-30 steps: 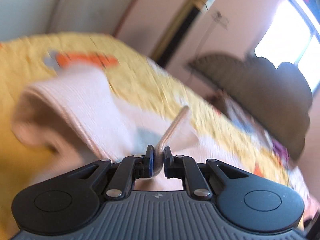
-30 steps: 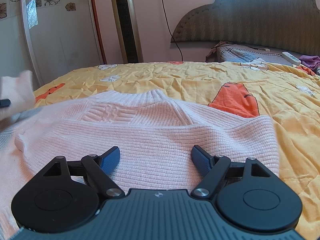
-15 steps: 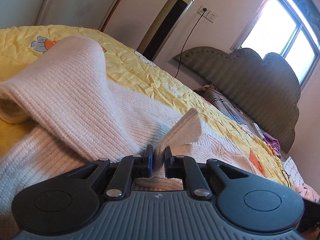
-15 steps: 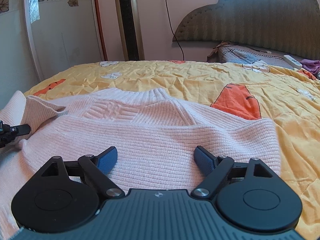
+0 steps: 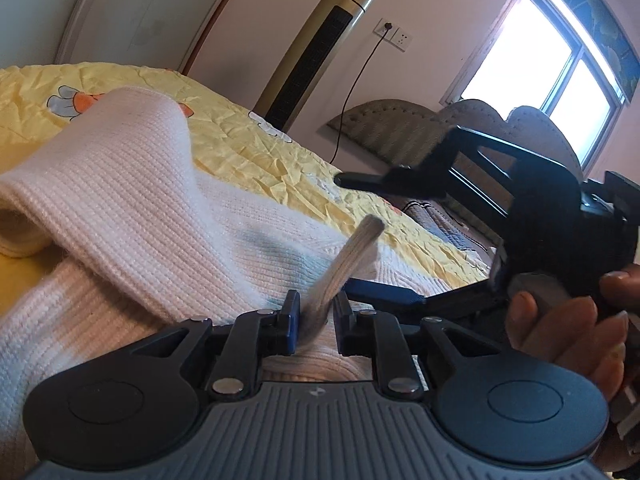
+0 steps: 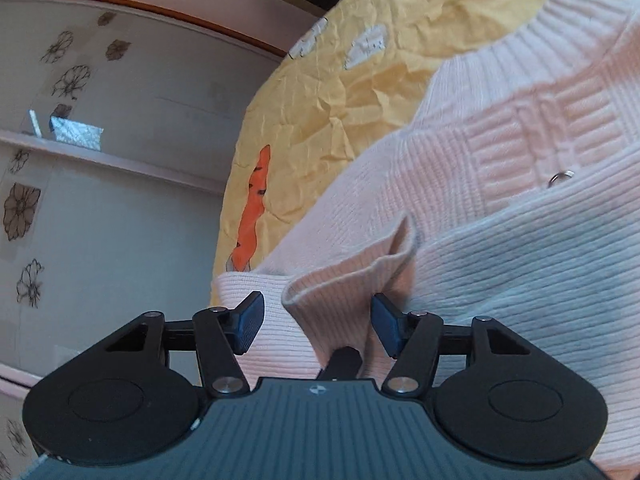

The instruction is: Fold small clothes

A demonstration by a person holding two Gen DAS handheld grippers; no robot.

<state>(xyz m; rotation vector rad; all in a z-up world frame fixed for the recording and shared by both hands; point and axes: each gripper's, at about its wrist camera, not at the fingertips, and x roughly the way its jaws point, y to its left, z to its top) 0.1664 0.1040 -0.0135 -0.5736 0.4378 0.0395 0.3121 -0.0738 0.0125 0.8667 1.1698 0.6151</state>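
Left tool (image 5: 314, 316): clamped on sleeve cuff (image 5: 352, 256). Right tool (image 6: 316, 322): spread wide, straddling that cuff. Pink sweater (image 6: 500, 184): on bed (image 6: 360, 60), collar at 1 o'clock. Folding barely begun; body unfolded.

Daylight pours in from the window (image 5: 560, 76) at the upper right of the left wrist view, where the panes are blown out to white glare. The pink sweater (image 5: 132, 208) is brightly lit on its raised fold and carries a soft bluish shadow near the camera. A lifted cuff edge (image 5: 352, 252) is smeared by blur. Both fisheye views bend straight lines strongly at the edges and darken in the corners. In the right wrist view the yellow bedspread (image 6: 360, 60) is evenly lit and sharp, and the wall looks dimmer and grey.
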